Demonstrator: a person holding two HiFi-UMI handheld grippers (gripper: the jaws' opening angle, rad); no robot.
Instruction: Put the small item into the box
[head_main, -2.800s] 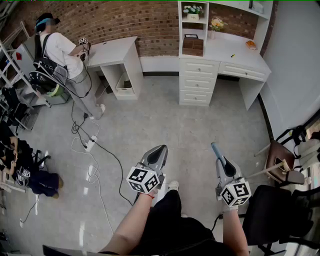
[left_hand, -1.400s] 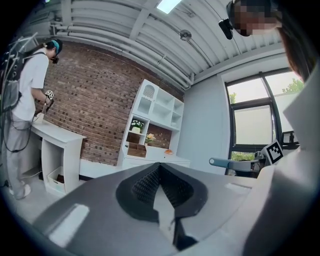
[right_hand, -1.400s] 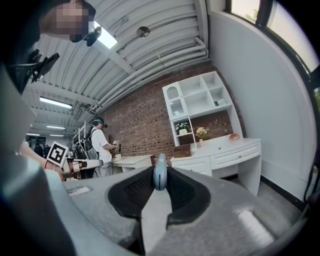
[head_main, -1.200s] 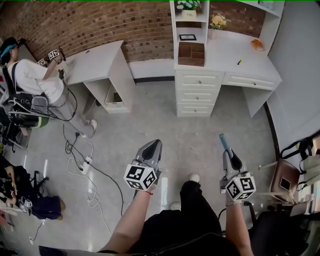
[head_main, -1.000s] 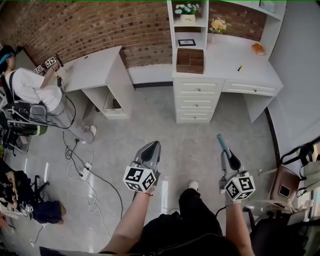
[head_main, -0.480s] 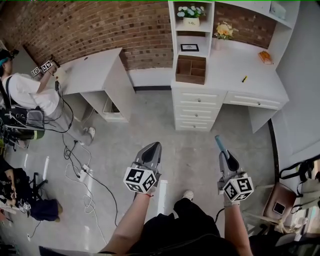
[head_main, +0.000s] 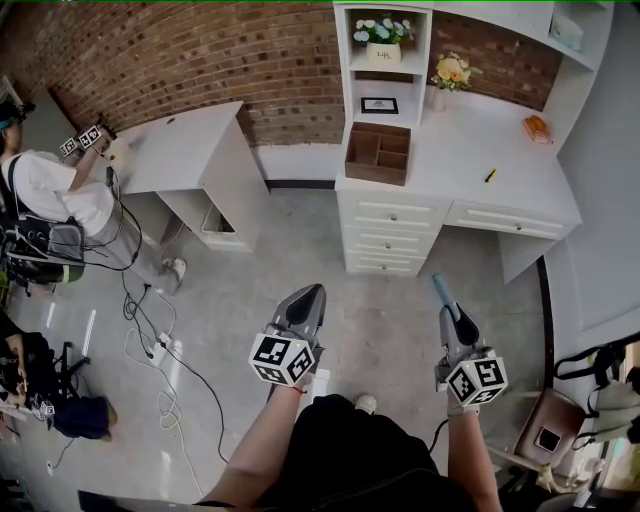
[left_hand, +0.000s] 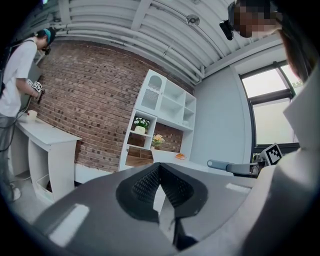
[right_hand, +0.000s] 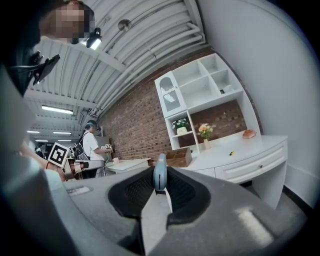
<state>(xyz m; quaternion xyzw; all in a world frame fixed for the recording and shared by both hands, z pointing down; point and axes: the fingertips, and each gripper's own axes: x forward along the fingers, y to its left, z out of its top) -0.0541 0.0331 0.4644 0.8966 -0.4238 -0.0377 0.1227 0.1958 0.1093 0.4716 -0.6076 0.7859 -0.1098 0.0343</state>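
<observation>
Right gripper view: right tongs (right_hand: 159, 189) tight on blue item (right_hand: 159, 176); left tongs (left_hand: 160, 171) together.

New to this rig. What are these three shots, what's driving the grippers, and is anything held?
No robot here: a person carries a two-jaw gripper in each hand. The head view looks down from the person's head at the left gripper and the right gripper above the floor. The other two views ride on the grippers, looking along their jaws. The left jaws are together, with nothing between them. The right gripper is shut on a slim blue item. Ahead stands a white desk with a wooden box on it.
</observation>
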